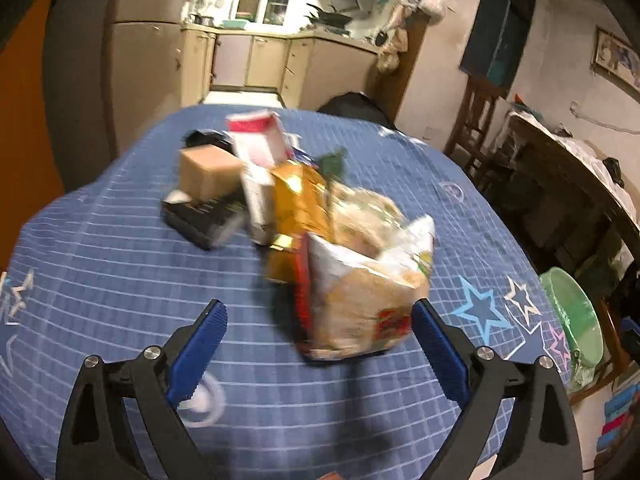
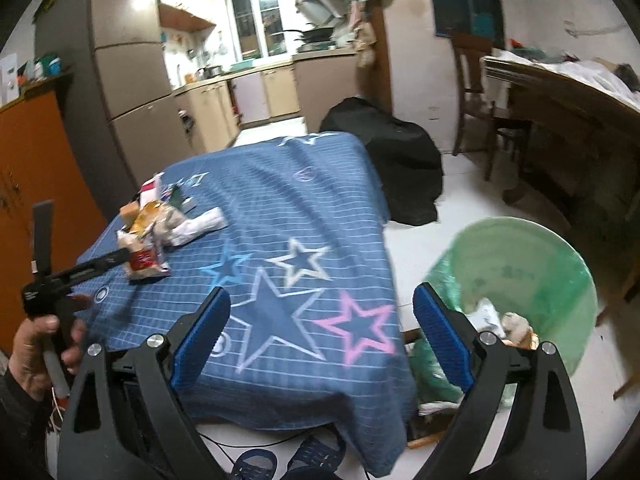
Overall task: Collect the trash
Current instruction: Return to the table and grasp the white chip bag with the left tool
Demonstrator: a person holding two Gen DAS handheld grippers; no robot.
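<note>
Left wrist view: left gripper (image 1: pixel 320 320) spread wide, empty, over blue tablecloth (image 1: pixel 120 260), snack bag (image 1: pixel 360 304) just ahead in the trash pile (image 1: pixel 272 192). Right gripper (image 2: pixel 322 308) likewise spread, empty, beside green-lined bin (image 2: pixel 540 264).

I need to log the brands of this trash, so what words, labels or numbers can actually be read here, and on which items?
None can be read.
Snack bag: red label patch, print blurred.
Red and white carton: markings blurred.
Gold wrapper: no legible text.
Black hand-held gripper: small white marking, too small to read.
</note>
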